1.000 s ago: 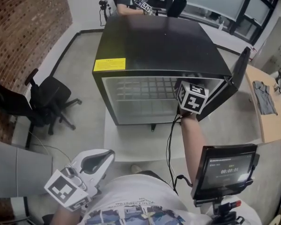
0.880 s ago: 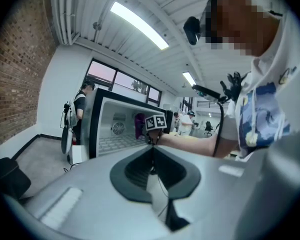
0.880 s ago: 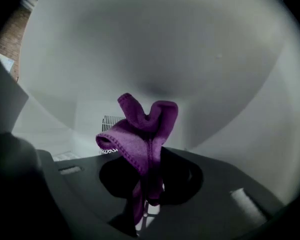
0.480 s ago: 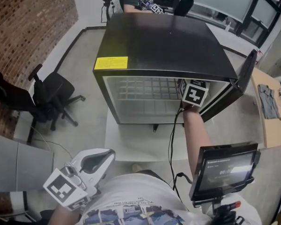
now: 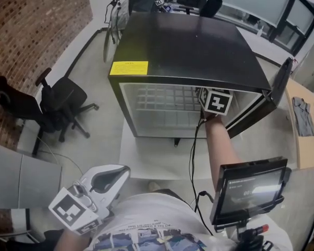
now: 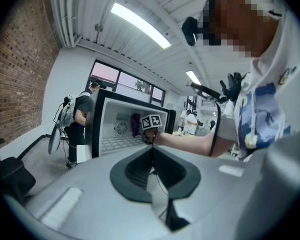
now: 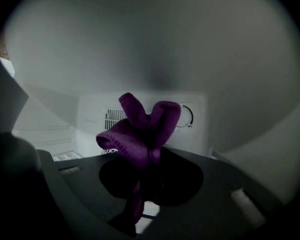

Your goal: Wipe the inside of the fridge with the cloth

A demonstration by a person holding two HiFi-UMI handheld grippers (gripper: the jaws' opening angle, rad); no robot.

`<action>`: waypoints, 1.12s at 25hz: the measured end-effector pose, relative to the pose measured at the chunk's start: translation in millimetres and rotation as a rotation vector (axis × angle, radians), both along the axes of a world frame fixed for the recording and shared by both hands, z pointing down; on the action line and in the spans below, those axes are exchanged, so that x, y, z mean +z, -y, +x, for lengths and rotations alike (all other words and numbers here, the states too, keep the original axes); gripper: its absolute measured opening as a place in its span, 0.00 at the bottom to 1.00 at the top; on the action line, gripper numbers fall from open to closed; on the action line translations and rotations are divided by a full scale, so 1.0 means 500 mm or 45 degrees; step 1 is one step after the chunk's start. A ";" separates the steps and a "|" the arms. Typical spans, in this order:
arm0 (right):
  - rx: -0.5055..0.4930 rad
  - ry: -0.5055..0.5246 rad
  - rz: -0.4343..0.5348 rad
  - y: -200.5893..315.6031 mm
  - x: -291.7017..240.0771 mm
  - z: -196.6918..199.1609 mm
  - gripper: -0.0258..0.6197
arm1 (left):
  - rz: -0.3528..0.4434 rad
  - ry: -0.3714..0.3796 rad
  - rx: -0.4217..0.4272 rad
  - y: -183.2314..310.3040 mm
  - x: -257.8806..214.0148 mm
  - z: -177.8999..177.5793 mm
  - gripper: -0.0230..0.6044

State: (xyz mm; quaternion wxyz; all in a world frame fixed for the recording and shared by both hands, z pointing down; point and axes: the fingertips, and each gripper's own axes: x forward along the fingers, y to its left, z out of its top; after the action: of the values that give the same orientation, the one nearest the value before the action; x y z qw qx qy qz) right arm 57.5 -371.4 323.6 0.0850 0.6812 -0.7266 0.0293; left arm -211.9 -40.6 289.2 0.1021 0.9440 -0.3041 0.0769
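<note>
Right tongs (image 7: 149, 156) are clamped on the purple cloth (image 7: 140, 129), which is held inside the fridge (image 5: 184, 42) at its right, apart from the far wall. Wiping is judged largely undone. Left tongs (image 6: 151, 151) are closed on nothing, near the body.

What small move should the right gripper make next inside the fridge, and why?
Probably ease the right gripper forward until the purple cloth presses on the back wall. Its jaws are shut on the cloth, which stands bunched and appears short of that wall, so wiping contact looks not yet made.
</note>
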 end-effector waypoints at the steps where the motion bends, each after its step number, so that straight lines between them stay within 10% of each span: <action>1: -0.022 -0.002 -0.004 0.002 0.001 -0.013 0.16 | 0.000 0.001 -0.003 -0.002 0.001 -0.002 0.05; 28: -0.373 -0.094 -0.021 0.008 0.009 -0.268 0.16 | -0.001 0.004 -0.165 -0.075 0.005 -0.096 0.05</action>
State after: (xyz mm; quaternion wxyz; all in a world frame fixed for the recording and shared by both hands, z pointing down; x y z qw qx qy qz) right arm -76.7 -375.6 327.8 0.1204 0.5678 -0.8143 -0.0024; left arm -259.7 -3.0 291.5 0.1069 0.9222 -0.3646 0.0716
